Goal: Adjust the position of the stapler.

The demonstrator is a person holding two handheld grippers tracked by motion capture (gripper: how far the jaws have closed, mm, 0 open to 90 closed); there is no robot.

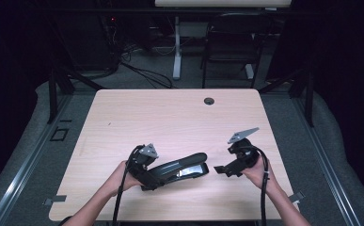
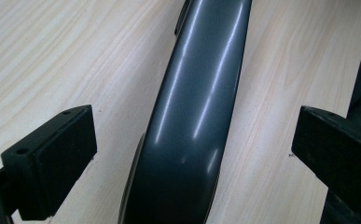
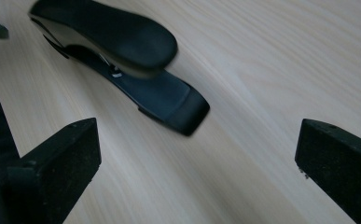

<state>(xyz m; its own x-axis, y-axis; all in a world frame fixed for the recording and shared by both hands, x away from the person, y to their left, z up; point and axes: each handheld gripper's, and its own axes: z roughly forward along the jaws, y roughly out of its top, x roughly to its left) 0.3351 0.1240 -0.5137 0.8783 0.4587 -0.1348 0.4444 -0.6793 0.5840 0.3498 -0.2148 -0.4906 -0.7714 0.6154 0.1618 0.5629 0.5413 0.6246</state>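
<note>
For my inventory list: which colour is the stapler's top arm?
Glossy black stapler, clearest in the left gripper view.

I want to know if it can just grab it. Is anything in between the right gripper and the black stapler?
Nothing visible. Bare table lies between the open right gripper and the stapler. The left gripper already straddles the stapler's far end, jaws apart.

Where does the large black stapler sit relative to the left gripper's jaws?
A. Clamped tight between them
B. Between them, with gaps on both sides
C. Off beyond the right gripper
B: in the left gripper view the large black stapler lies between the left gripper's open jaws, pale wood showing either side.
</note>
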